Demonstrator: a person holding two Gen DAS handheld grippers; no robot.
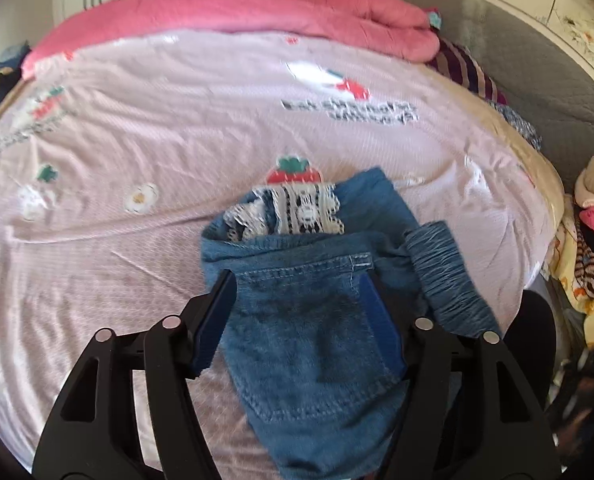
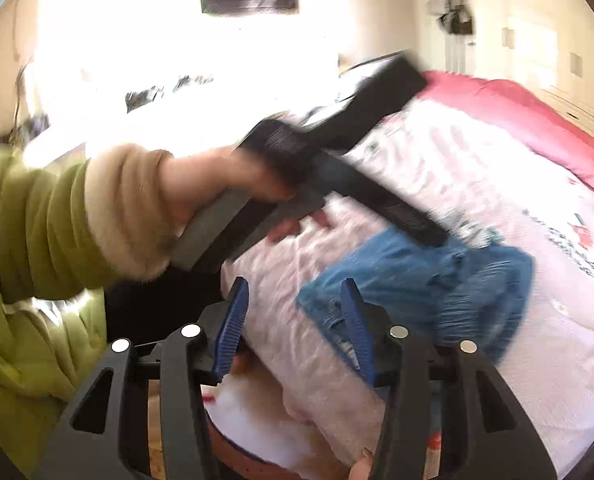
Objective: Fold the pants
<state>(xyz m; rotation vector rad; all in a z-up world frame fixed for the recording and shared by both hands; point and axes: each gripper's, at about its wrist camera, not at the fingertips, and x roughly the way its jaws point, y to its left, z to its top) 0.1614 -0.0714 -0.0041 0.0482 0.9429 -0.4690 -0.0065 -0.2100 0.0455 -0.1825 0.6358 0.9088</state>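
My bed takes up nearly everything, its pale pink sheet (image 1: 145, 128) printed with strawberries and daisies, and a deeper pink quilt (image 1: 233, 12) is bunched along the far edge.

The pants (image 1: 309, 320), small blue denim ones, lie folded into a short bundle on the sheet at the near side of the bed. Seen from my left wrist, their long axis runs from close under me away toward the far side, with a stitched pocket facing up. The gathered elastic waistband (image 1: 445, 276) curls out on the right of the bundle, and a strip of white lace trim (image 1: 285, 212) shows at the far end.

My left gripper (image 1: 297, 288) stands spread, its blue pads on either side of the denim; the right pad seems to touch the cloth, the left one stands clear of it, so I am not pinching anything.

My right gripper (image 2: 297, 312) is also spread and holds nothing; the bed edge and a corner of the denim show between its fingers. My left hand (image 2: 217, 188), in a green sleeve, shows blurred in the right wrist view.
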